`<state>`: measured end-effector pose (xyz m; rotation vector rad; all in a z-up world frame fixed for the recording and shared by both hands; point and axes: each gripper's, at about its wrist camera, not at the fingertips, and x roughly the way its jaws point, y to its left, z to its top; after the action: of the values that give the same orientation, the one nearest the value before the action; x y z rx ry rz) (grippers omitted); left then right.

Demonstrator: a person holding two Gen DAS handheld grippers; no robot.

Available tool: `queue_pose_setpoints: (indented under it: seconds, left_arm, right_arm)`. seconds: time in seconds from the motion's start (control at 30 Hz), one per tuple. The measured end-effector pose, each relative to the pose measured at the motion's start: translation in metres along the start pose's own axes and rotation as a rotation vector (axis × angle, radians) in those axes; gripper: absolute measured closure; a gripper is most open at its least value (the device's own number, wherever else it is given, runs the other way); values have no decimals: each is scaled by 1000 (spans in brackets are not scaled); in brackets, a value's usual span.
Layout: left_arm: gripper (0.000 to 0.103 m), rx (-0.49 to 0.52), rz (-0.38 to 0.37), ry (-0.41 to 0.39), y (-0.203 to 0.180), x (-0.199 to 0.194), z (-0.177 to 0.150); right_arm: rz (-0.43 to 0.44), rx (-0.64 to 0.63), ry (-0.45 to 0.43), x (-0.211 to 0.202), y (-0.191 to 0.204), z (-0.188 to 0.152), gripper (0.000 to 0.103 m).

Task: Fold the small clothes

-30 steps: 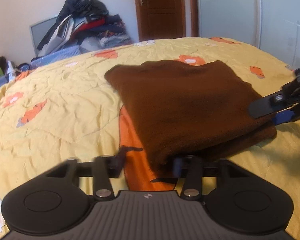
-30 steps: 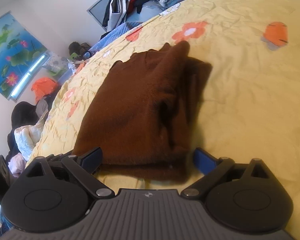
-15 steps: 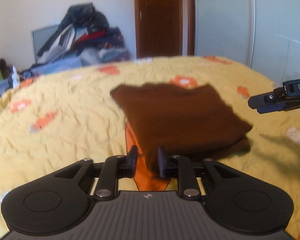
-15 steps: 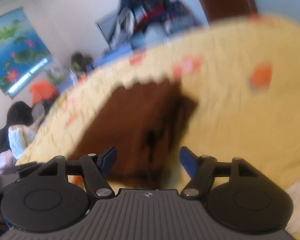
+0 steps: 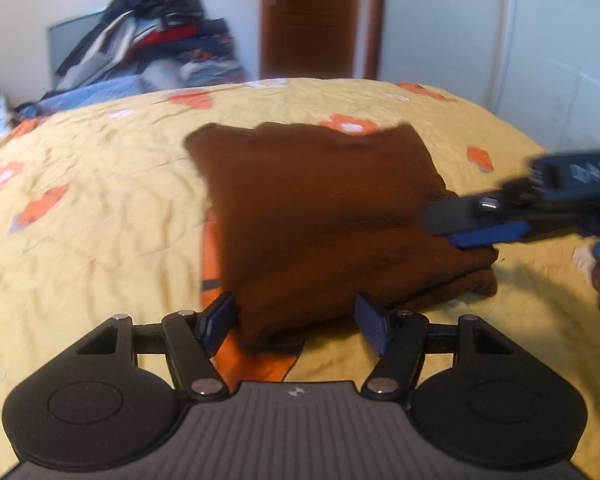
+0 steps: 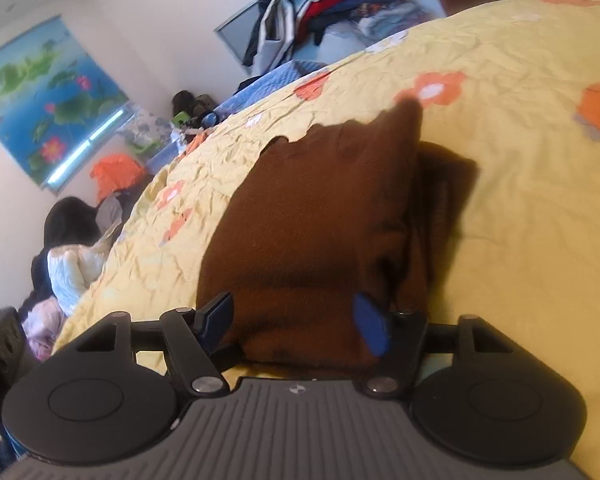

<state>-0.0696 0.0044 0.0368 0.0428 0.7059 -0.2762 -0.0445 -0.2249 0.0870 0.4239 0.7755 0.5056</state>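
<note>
Lying folded on the yellow flowered bedspread (image 5: 100, 208), the brown garment (image 5: 320, 216) sits just ahead of the left gripper (image 5: 296, 322), whose jaws have just been opening; its blue pads stand apart on either side of the garment's near corner, released from the cloth. Off to that gripper's right, the right gripper (image 5: 460, 228) hovers over the garment's right edge. From its own view the right gripper (image 6: 294, 322) is spread wide too, its jaws just opened further, pads clear of the folded edge directly in front. Beyond both, far past the bed, rises a clothes pile (image 5: 152, 36)
</note>
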Motion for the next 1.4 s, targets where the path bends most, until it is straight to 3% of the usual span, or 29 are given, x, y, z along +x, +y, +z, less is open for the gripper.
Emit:
queue_pose_setpoints:
  seconds: [0.03,0.07,0.1,0.23,0.33,0.4,0.47,0.57,0.7,0.93,1.1,1.4]
  left_arm:
    - [37,-14,-11,-5,-1,-7,1]
    - [37,-17,-22,-21,-2,-14,1]
    - [37,-10,-14,-47,-5,-22,2]
    - [23,81,88,-168,-16,-39,4]
    - [23,104,99,-193,-18,-39,6]
    - [20,80,68,-178,-15,-34,2]
    - [20,59,68,-113,-14,-23,-7]
    - [20,42,121,-14,-17,-10,-25]
    - [19,17,166,2,-12,-16,-44]
    - [13,-74,198,105,-10,-20,-39]
    - [1,-95,186,106,-3,-12,-40]
    - [0,-93,189,75,-4,-13,-42]
  right_arm:
    - [-23,-35,-22,-11,6,-4,19]
    - [-66,-77,-40,-19,12,-9,4]
    - [-123,-130,-46,-25,18,-16,0]
    - [-316,-240,42,-15,19,-35,0]
    - [-354,-202,65,-9,8,-45,0]
    - [-367,-206,22,-8,6,-53,0]
    - [-390,-240,-4,-4,9,-58,0]
    - [-461,-344,-17,9,15,-66,0]
    - [-485,-342,-53,16,18,-65,0]
    - [-535,-318,-89,20,21,-68,0]
    - [-526,-308,-89,18,17,-66,0]
    - [-527,-309,-89,18,17,-66,0]
